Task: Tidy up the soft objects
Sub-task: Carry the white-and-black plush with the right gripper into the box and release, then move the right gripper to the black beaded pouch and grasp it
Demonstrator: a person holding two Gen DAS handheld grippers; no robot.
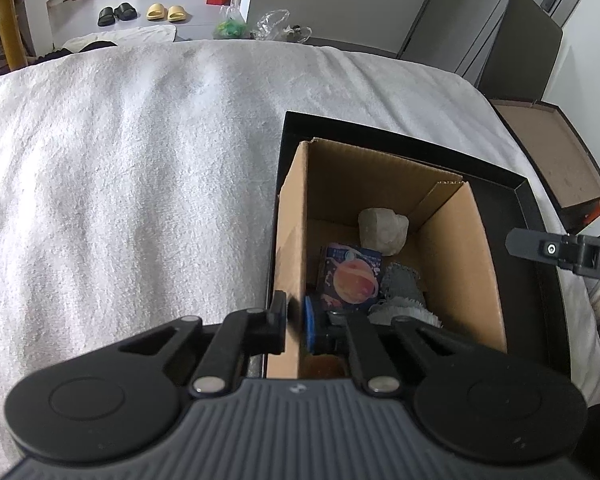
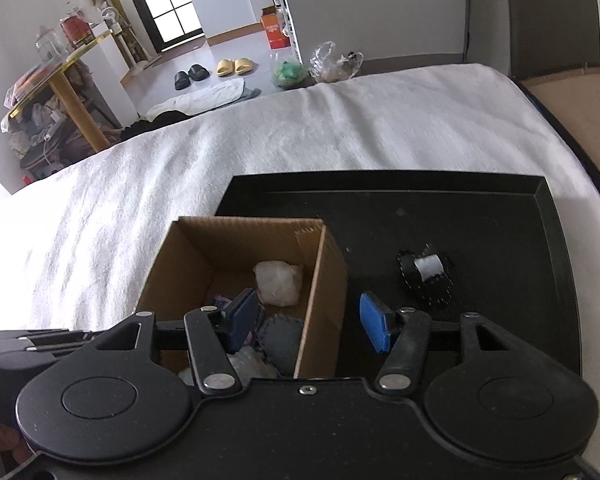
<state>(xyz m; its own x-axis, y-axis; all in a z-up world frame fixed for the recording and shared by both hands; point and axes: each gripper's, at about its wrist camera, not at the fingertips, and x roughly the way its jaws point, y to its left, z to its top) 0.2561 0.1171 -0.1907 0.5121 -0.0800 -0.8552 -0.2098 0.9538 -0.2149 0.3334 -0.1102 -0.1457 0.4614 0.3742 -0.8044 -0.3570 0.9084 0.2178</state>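
1. White terry-cloth bedding [image 1: 140, 184] covers the work surface; slippers, bags and a doorway lie beyond on a grey floor.
2. A shallow black rectangular tray [image 2: 480, 208] rests on the bedding, and an open brown corrugated cardboard box [image 1: 452, 264] stands in the tray's left part.
3. Inside the box lie a pale crumpled soft lump [image 1: 383, 230], a small packet printed with an orange planet [image 1: 350, 278] and a grey felt piece with a stitched edge [image 1: 402, 284].
4. One soft thing is left outside: a black stitched felt piece with a white patch [image 2: 426, 276] lies on the tray floor, to the right of the box and apart from it.
5. The left gripper [image 1: 296, 322] is clenched on the box's left wall, one finger outside and the blue pad inside, apparently steadying it.
6. The right gripper [image 2: 308, 324] is released and holds nothing; its jaws straddle the box's right wall, one blue pad [image 2: 242, 314] over the contents, the other above the tray.
7. Risks, as judgements: reaching for the black piece from here, the inner finger may catch the right wall and drag or tip the box; the left pinch may crease the thin cardboard; black felt on black tray gives poor contrast, so a closing may miss or nip only an edge.
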